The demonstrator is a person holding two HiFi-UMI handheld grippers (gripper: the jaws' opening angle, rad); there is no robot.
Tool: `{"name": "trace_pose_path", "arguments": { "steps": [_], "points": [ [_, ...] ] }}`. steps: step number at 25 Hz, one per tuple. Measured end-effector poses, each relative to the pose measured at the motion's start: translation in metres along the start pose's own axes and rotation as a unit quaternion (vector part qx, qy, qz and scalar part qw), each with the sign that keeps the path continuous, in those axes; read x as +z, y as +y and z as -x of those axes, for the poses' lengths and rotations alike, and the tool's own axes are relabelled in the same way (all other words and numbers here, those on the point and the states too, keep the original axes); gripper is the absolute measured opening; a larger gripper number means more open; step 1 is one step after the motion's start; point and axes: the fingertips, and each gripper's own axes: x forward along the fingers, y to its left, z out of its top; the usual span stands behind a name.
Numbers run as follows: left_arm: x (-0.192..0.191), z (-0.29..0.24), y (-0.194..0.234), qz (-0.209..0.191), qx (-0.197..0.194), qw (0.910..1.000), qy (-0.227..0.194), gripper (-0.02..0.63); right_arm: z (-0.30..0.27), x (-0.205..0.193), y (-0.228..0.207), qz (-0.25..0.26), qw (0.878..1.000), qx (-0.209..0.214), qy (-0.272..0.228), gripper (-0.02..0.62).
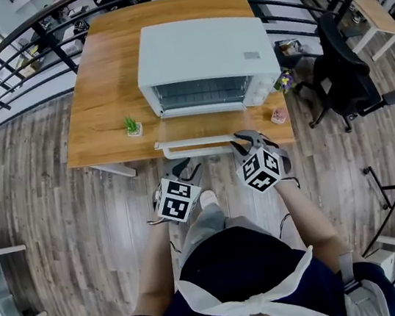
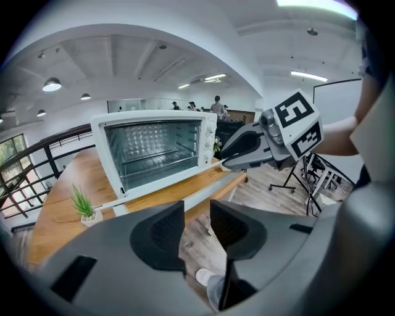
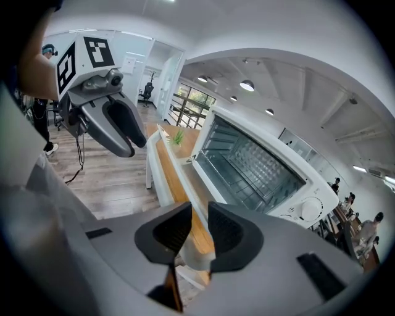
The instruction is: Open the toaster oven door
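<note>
Right claw: jaws nearly closed, pinching the right end of the white handle
Left claw: jaws a little apart, nothing between them; held over the floor, just off the table edge
Door: folded down flat; handle at the table's near edge
Toaster oven: on the table, inside open to view; small plant to its left

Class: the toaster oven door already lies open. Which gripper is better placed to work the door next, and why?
Right. The right gripper has its jaws on the right end of the door handle. The left gripper hangs empty below the table edge, clear of the toaster oven.
</note>
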Motion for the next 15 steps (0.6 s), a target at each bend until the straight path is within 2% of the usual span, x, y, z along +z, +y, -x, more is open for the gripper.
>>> {"name": "trace_pose_path", "arguments": {
  "steps": [8, 15],
  "points": [
    [-0.001, 0.008, -0.001, 0.017, 0.011, 0.9997, -0.013, 0.069, -0.003, -0.008, 0.007, 0.003, 1.0, 0.006, 0.007, 0.087],
    [-0.006, 0.013, 0.002, 0.031, 0.021, 0.9991, -0.018, 0.046, -0.005, -0.011, 0.013, 0.005, 1.0, 0.014, 0.01, 0.086]
  ]
}}
